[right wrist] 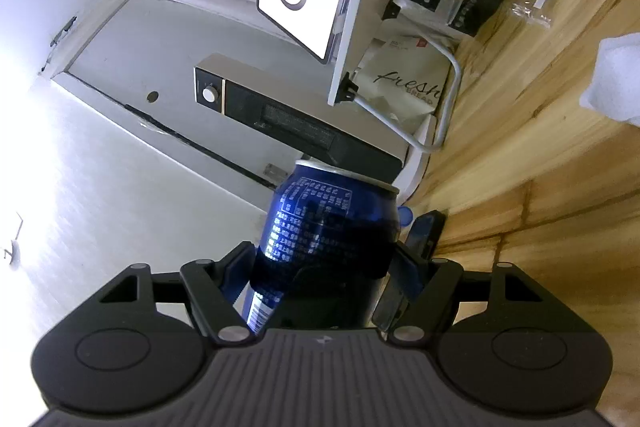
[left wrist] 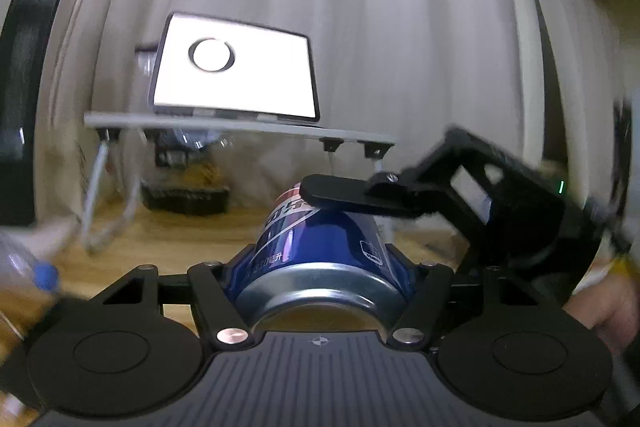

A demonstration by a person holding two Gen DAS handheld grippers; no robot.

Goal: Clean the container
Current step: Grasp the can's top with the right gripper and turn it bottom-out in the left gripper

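Blue aluminium drink can with white print [left wrist: 320,247] sits clamped between the left gripper [left wrist: 320,267] fingers, bottom rim toward the left camera, long axis running straight out along the fingers, so it lies roughly horizontal above the wooden tabletop [left wrist: 168,239]; jaws clenched on the can near its base.

Right gripper [right wrist: 326,267] also closes on the same can [right wrist: 332,223]; in the right wrist view the can body fills the gap between its fingers, silver top rim pointing away toward the grey wall unit [right wrist: 296,123]; the left view shows one right finger [left wrist: 340,193] laid across the far upper side of the can, touching it; the opposite finger is hidden behind the can, so grip on both sides is judged, not seen.

Both tools equally near; the can is held from two directions, the grippers crossing at an angle.

Background: white laptop stand with wire legs [right wrist: 352,27]; white cloth or tissue [right wrist: 616,83] well apart on the wood, likely the wiper if cleaning follows.
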